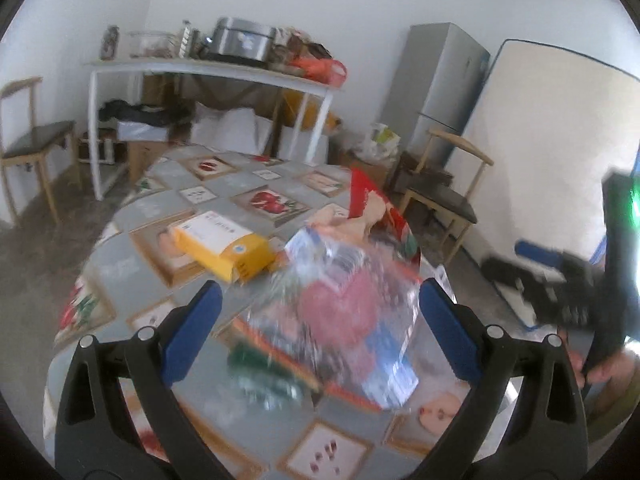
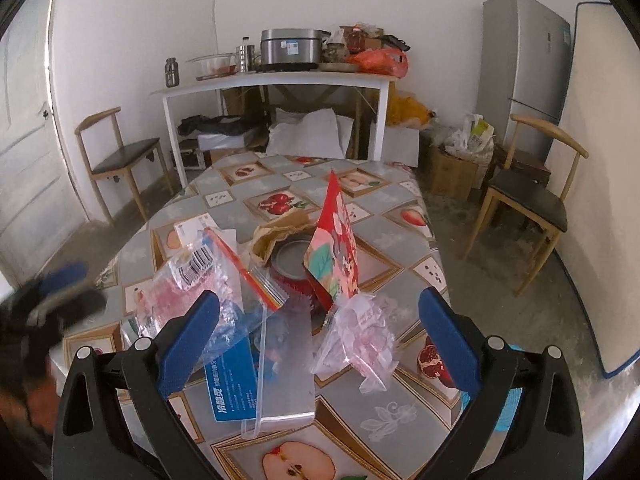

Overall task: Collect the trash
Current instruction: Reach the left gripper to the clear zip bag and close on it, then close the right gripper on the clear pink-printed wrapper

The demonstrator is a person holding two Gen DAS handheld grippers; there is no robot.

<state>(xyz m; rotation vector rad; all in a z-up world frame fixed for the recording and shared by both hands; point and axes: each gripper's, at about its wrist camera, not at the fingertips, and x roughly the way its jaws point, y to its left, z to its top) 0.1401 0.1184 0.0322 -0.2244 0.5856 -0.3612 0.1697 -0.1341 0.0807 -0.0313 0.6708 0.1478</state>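
Observation:
Trash lies on a table with a fruit-print cloth [image 2: 380, 412]. In the right wrist view a clear zip bag with a blue label [image 2: 276, 364], a crumpled clear wrapper [image 2: 360, 332], a barcode wrapper [image 2: 192, 276], a red tin [image 2: 292, 268] and a red printed bag [image 2: 336, 244] lie ahead of my open right gripper [image 2: 320, 340]. In the left wrist view my open left gripper [image 1: 320, 332] hovers over the blurred clear plastic bag [image 1: 344, 308]; a yellow box [image 1: 228, 248] lies beyond it. The right gripper shows at the right edge [image 1: 568, 284].
A white side table [image 2: 280, 80] with a cooker and jars stands against the far wall. Wooden chairs stand at the left [image 2: 120, 152] and right [image 2: 532, 196]. A grey fridge [image 2: 524, 64] and a mattress [image 2: 600, 160] stand at the right.

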